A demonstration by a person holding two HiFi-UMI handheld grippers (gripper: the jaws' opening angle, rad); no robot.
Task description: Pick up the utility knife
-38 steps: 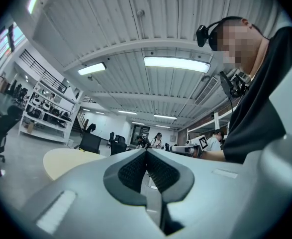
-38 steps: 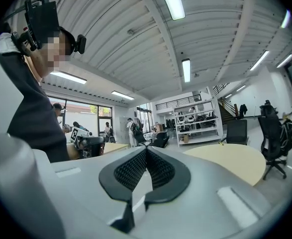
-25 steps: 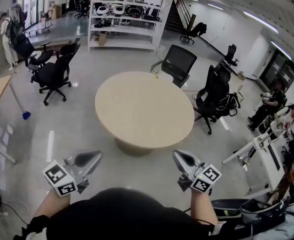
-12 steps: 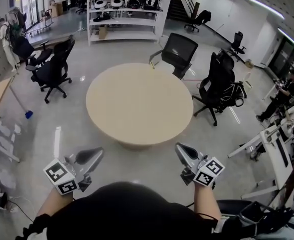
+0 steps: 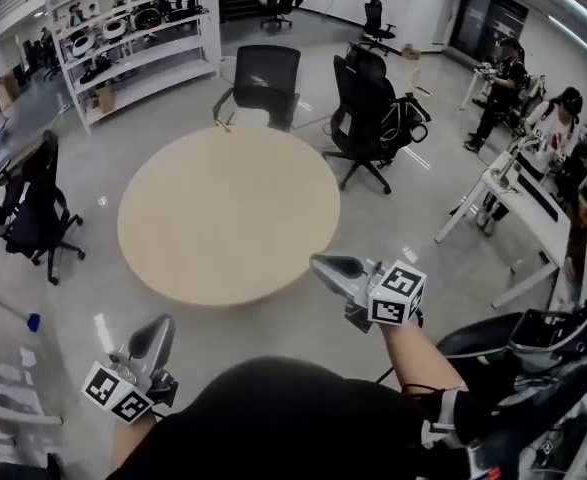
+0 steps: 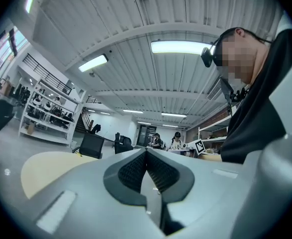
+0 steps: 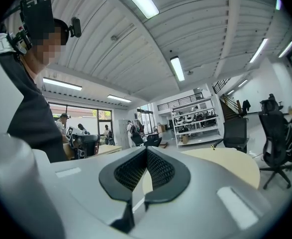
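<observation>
Closed and empty, the left gripper [image 5: 159, 326] and right gripper [image 5: 325, 265] could, arriving shut, push the small yellow utility knife [image 5: 222, 124] off the far edge of the round beige bench [image 5: 223, 223].

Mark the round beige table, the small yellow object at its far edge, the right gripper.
round beige table [image 5: 228, 218]: head view, bare top.
small yellow object [image 5: 221, 125]: head view, middle.
right gripper [image 5: 319, 262]: head view, fingertips.

Round table [image 5: 223, 218], seemingly, in every view

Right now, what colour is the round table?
The table is pale beige; best in the head view.
</observation>
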